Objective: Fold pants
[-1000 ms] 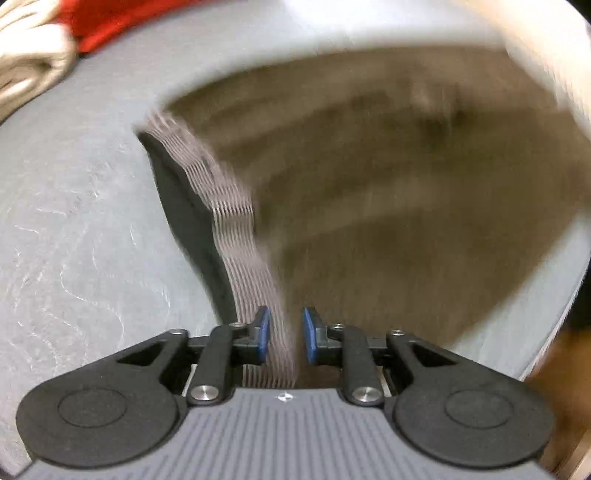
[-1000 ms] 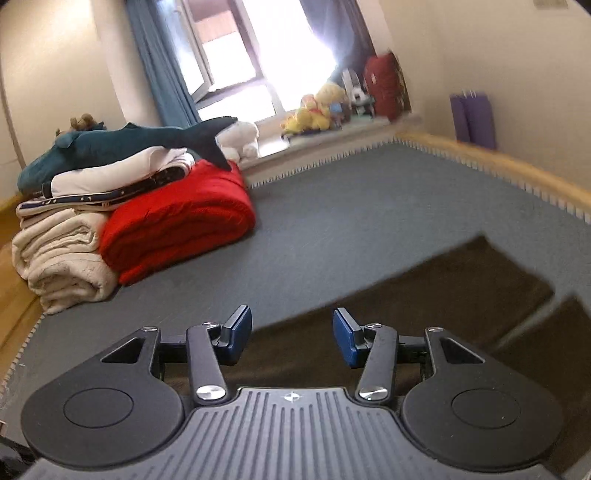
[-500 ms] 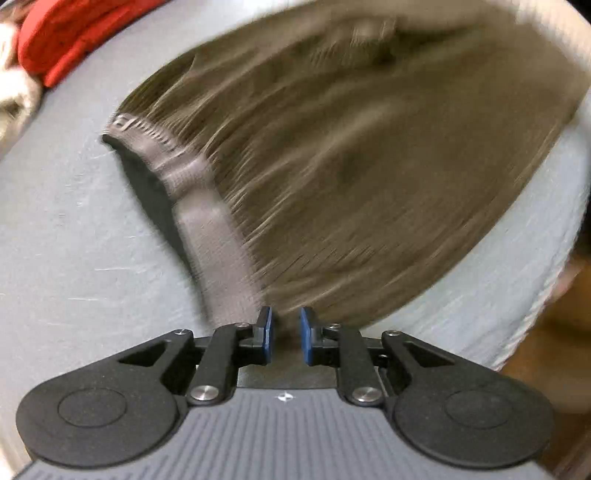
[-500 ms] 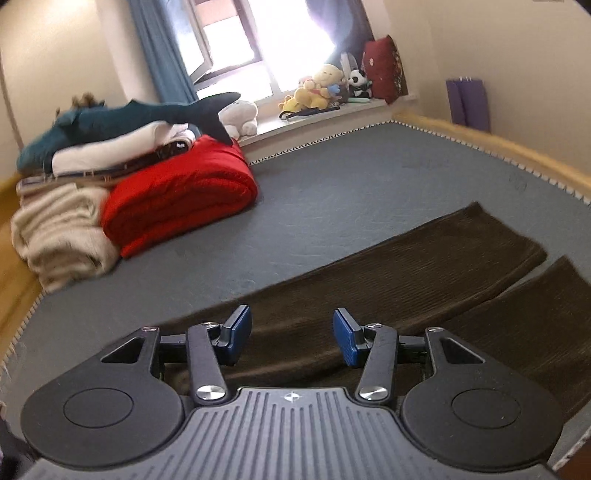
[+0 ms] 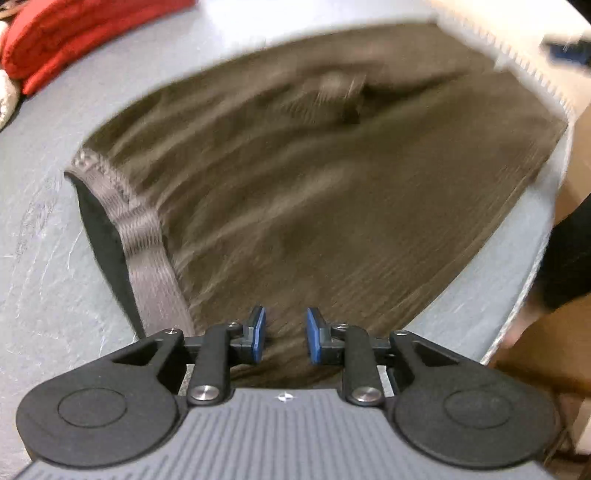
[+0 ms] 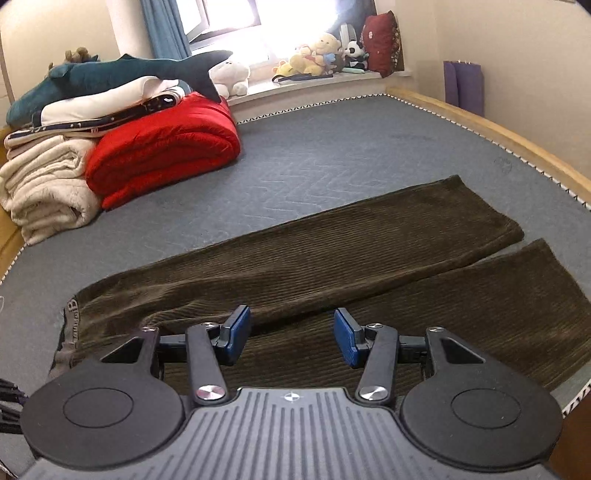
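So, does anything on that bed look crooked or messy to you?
Nothing much. The brown pants lie flat on the grey mattress, legs apart in a narrow V, with slight wrinkling near the waistband. The folded blankets are stacked neatly in the corner.

Home bedroom, grey mattress (image 6: pixel 332 155), folded blankets (image 6: pixel 162 155), plush toys (image 6: pixel 314 55) on windowsill

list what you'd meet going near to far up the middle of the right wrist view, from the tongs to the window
right tongs → brown corduroy pants laid flat → bare grey mattress → zigzag-stitched mattress edge → window ledge with the stuffed toys → bright window
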Motion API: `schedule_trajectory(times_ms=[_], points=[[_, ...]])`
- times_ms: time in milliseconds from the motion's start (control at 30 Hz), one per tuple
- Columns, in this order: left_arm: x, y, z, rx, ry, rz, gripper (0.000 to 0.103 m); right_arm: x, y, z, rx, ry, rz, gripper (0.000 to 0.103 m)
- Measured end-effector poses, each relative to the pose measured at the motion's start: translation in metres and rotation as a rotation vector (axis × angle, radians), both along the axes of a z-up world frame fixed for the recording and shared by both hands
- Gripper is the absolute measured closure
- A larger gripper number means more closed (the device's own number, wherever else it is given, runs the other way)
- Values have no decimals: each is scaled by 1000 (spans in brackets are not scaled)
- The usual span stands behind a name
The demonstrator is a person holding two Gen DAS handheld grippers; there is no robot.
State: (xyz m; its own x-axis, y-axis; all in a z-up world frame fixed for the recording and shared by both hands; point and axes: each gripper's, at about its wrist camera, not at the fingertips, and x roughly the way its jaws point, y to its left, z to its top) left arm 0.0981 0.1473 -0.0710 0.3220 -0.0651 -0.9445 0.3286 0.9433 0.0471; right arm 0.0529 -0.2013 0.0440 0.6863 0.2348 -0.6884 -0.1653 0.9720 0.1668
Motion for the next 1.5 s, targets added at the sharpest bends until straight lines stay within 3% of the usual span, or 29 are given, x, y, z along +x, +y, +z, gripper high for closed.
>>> schedule_trajectory(times_ms=[67, 133, 167, 233, 267, 300, 400, 467, 567, 667, 767, 900, 967, 1067, 1167, 1233, 1300, 1367, 1433, 1500], points=[[1, 6, -31, 118, 136, 10, 76, 1, -3, 0, -1, 1, -2, 51], [1, 8, -21, 92, 115, 5, 77, 1, -5, 0, 0, 0, -5, 51], [4, 18, -7, 39, 68, 68, 73, 2, -7, 0, 3, 0, -11, 51], [6, 41, 16, -55, -24, 194, 51, 2, -11, -1, 15, 5, -23, 51], [6, 56, 26, -94, -76, 280, 33, 2, -12, -2, 20, 9, -29, 51], [7, 69, 30, -107, -100, 355, 28, 3, -13, -3, 24, 12, -33, 51], [11, 95, 26, -94, -86, 520, 28, 4, -14, -4, 32, 16, -36, 51], [12, 104, 17, -96, -22, 558, 28, 6, -13, -5, 39, 22, -33, 51], [6, 97, 4, -62, 70, 532, 27, 8, -9, -5, 44, 23, -20, 51], [-1, 91, -8, -47, 98, 479, 28, 9, -3, -4, 52, 23, -8, 51], [-5, 90, -15, -89, 120, 444, 49, 9, 4, -4, 60, 23, -1, 51], [-14, 82, -3, -43, 72, 367, 63, 9, 11, -4, 60, 22, 10, 51], [-23, 85, 8, -55, 51, 385, 64, 9, 13, -3, 58, 20, 11, 51], [-29, 89, -7, -57, 104, 392, 63, 10, 15, -4, 59, 22, 13, 51], [-28, 87, -1, -38, 76, 390, 54, 15, 15, -6, 52, 34, 6, 51], [-26, 84, 16, 6, -24, 406, 53, 16, 12, -7, 56, 40, -5, 51], [-30, 78, 38, 34, -146, 386, 45, 16, 10, -8, 66, 49, -8, 51], [-32, 75, 49, -94, -183, 356, 45, 16, 11, -9, 63, 48, 0, 51], [-29, 69, 44, -201, -143, 322, 48, 17, 13, -9, 48, 42, 8, 51], [-22, 56, 23, -162, -45, 262, 52, 18, 15, -9, 41, 39, 15, 51]])
